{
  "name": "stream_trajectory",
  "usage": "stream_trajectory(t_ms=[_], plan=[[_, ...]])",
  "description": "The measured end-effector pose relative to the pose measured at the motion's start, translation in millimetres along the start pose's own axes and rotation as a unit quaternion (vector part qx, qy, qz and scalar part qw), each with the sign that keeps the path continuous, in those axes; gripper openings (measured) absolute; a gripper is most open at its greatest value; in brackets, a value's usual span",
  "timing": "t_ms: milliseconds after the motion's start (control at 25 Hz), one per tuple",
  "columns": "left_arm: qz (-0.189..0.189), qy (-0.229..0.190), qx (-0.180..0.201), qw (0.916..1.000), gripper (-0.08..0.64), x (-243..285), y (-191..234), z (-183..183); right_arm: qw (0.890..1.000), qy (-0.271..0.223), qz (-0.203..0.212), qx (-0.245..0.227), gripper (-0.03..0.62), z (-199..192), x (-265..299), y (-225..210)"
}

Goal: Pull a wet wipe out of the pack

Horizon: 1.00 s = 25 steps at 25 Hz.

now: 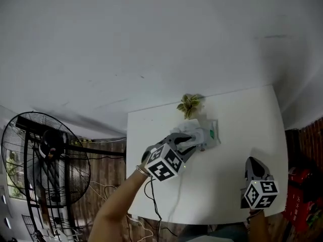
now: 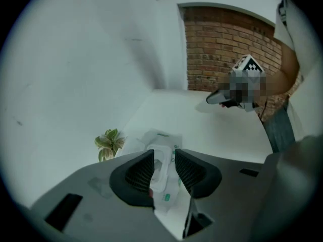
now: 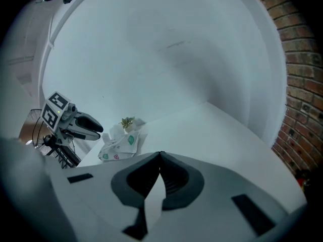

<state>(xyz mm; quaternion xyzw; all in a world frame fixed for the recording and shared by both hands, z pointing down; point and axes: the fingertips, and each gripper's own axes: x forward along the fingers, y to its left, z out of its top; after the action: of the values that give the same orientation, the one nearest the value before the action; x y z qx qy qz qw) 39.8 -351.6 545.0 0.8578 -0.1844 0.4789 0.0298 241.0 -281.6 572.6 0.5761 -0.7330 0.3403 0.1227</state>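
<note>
While the wet wipe pack (image 1: 208,135) lies flat on the white table (image 1: 242,120), toward the far edge, I have the left gripper (image 1: 189,140) poised at its 8 o'clock side. Its jaws are narrowly apart and framing the pack's white rectangular opening, which shows through the gap in the left gripper view. Nothing is pinched between them that I can see. A crumpled white tuft (image 3: 115,131) stands up from the pack, but I cannot tell whether it is a wipe already started or the lifted flap. I judge the pull as not yet made: what is left is the pinch, the draw upward and getting the sheet clear. The right gripper (image 1: 252,161) sits well apart at the pack's 4 o'clock, near the table's front edge, with its jaws closed tip to tip on nothing. It steadies nothing, so the light pack may lift with the wipe unless I bring it over to hold the pack down. For room, a small potted plant (image 1: 190,105) stands just beside the pack at its 11 o'clock, against the pale wall (image 1: 151,34), so I would rather not swing that way. The table is bare from 3 to 6 o'clock of the pack. Its left edge runs close behind my left gripper at 9 o'clock, with a standing fan (image 1: 40,150) beyond it.
</note>
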Motion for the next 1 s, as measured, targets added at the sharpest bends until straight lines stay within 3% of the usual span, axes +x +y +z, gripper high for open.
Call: stream_trajectory(t_ms=[160,400,600,800,1000], plan=[[-0.047,0.050,0.071,0.9951,0.130,8.1,6.9,-8.0,1.000,0.006,-0.003,0.005,0.002,-3.8,3.8,-4.2],[-0.101,0.125,0.165,0.9731,0.114,20.2,11.8,-28.4,1.000,0.009,-0.003,0.004,0.002,-2.5,10.1,-7.4],[-0.121,0.154,0.186,0.9629,0.086,27.3,19.1,-34.0,1.000,0.014,-0.002,0.001,0.002,-1.7,15.5,-8.1],[-0.136,0.191,0.218,0.9473,0.086,41.5,16.2,-51.0,1.000,0.020,0.002,0.002,0.002,-2.9,23.2,-4.3],[-0.148,0.185,0.204,0.9498,0.081,51.1,15.0,-54.2,1.000,0.026,0.006,0.003,0.002,-5.1,27.9,-2.6]])
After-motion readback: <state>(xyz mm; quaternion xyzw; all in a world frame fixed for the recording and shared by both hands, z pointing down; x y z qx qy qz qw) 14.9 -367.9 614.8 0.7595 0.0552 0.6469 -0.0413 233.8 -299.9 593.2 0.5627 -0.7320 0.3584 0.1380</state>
